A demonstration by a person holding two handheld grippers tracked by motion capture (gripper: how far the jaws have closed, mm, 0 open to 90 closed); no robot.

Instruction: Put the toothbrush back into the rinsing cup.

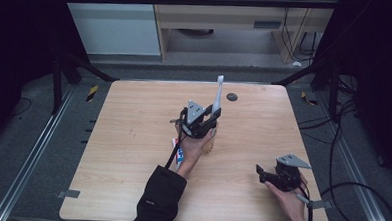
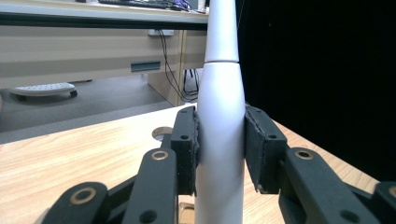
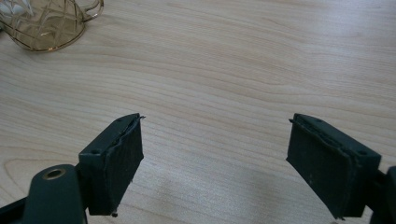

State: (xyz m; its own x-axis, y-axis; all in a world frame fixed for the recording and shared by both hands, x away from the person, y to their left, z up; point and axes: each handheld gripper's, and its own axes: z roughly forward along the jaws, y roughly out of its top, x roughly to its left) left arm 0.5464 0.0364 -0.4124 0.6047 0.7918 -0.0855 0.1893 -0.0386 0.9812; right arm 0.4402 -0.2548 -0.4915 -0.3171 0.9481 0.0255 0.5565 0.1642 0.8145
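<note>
Left gripper view, white electric toothbrush (image 2: 219, 140) upright, clamped between left gripper (image 2: 219, 149) pads

From my station I count 1 white electric toothbrush (image 1: 217, 95), 1 amber glass cup (image 3: 44, 23) and 1 toothpaste tube (image 1: 178, 154) on 1 wooden table (image 1: 132, 138). I have 2 grippers, 1 left gripper (image 1: 203, 122) and 1 right gripper (image 1: 262, 174), each with 2 black jaws, and 1 dark round hole (image 1: 231, 97) in the tabletop

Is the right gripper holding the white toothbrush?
No, the right gripper is open over bare table; the left gripper clamps the electric toothbrush.
</note>
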